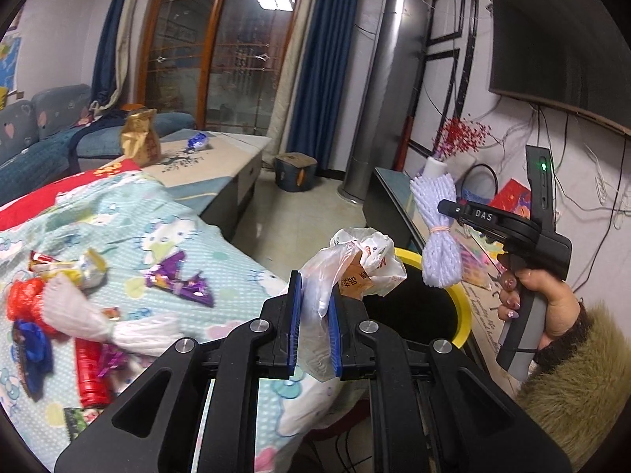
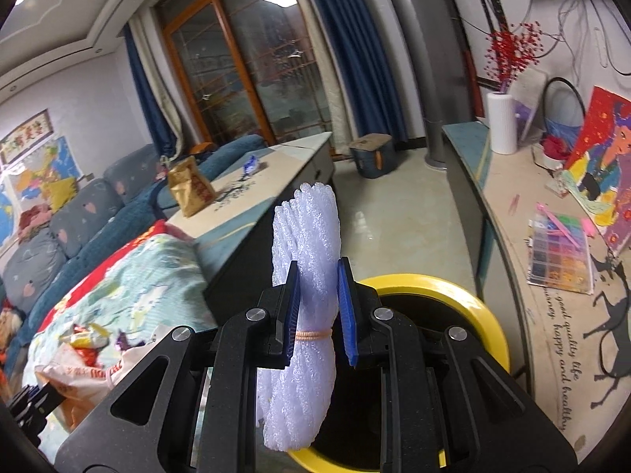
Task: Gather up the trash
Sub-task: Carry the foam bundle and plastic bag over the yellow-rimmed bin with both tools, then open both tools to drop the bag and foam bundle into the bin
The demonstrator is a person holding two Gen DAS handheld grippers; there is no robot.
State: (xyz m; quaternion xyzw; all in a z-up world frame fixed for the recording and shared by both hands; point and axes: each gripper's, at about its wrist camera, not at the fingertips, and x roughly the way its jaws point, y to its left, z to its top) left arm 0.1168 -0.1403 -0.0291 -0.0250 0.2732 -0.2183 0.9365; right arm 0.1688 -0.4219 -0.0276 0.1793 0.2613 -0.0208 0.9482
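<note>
My left gripper [image 1: 315,295] is shut on a crumpled clear plastic bag [image 1: 355,264] with orange print, held at the near rim of the yellow-rimmed black bin [image 1: 465,315]. My right gripper [image 2: 318,287] is shut on a white foam net bundle [image 2: 305,236] tied with an orange rubber band, held above the bin [image 2: 485,315]. In the left wrist view the foam bundle [image 1: 437,236] hangs over the bin's far side. Several wrappers lie on the Hello Kitty cloth [image 1: 165,236]: a purple wrapper [image 1: 181,280], a red net [image 1: 23,299], a white foam net [image 1: 79,315].
A coffee table [image 1: 221,157] carries a gold bag [image 1: 140,138] and a blue wrapper [image 1: 198,141]. A sofa [image 1: 35,134] stands at left. At right, a TV cabinet [image 2: 512,205] holds a paper roll, a bead box [image 2: 560,252] and pictures. A storage box [image 1: 295,171] sits on the floor.
</note>
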